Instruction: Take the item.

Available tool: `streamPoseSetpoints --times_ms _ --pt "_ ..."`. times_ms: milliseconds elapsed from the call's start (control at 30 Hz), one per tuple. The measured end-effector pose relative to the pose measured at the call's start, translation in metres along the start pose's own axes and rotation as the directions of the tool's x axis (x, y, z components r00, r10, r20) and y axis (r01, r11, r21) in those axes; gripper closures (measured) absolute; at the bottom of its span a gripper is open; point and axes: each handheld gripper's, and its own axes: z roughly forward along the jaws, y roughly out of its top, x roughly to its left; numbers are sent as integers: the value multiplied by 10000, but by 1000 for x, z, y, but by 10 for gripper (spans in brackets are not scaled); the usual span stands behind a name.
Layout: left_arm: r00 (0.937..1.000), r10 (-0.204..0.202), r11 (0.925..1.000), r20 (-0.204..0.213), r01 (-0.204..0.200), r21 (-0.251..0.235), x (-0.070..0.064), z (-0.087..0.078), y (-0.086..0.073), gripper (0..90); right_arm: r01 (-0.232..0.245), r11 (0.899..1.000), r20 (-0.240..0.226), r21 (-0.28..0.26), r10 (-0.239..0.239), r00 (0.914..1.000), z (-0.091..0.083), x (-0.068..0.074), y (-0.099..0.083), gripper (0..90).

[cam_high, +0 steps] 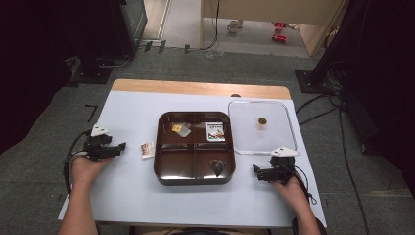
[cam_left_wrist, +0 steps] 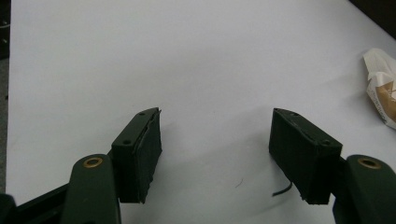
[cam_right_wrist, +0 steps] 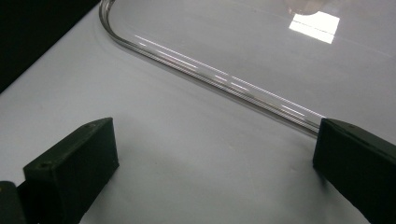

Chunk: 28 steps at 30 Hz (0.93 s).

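- Using the brown tray [cam_high: 195, 177] in the middle of the table [cam_high: 127, 196] as the reference point for everything here.
- Far left of the tray: the left gripper [cam_high: 117, 147], held in the person's left hand [cam_high: 87, 167], pointing toward the tray. In the left gripper view its jaws are spread wide with nothing but bare table between them, so it's holding nothing.
- Just left of the tray, almost against its wall: a small snack packet [cam_high: 147, 149]. It sits between the left gripper and the tray, and peeks in at the right edge of the left gripper view [cam_left_wrist: 380, 88].
- Inside the tray: a yellow and silver packet [cam_high: 181, 129] in the back left compartment, a white packet [cam_high: 215, 131] in the back right one, and a dark heart-shaped thing [cam_high: 218, 167] in the front right one.
- Right of the tray: a clear lid [cam_high: 274, 139] lying flat, with a small brown knob [cam_high: 263, 122] in its middle.
- Front right of the tray, just below the lid: the right gripper [cam_high: 256, 170] in the right hand [cam_high: 289, 188]. Jaws also wide apart and empty, with the lid's rounded rim [cam_right_wrist: 210, 79] running just ahead of them.
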Motion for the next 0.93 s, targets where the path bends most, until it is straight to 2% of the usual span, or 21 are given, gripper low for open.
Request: streamPoseSetpoints --times_ms 600,700,933 --pt "10000 -58 9997 -40 57 -219 0 0 -3 339 -6 10000 -1 1 6 10000 0 0 0 0" --pt "9999 -82 9987 -57 79 -501 -1 0 -7 337 -5 10000 -1 2 5 10000 0 0 0 0" --pt "9995 -225 9977 -229 210 -649 -4 0 -8 329 -9 10000 0 2 9 10000 0 0 0 0"
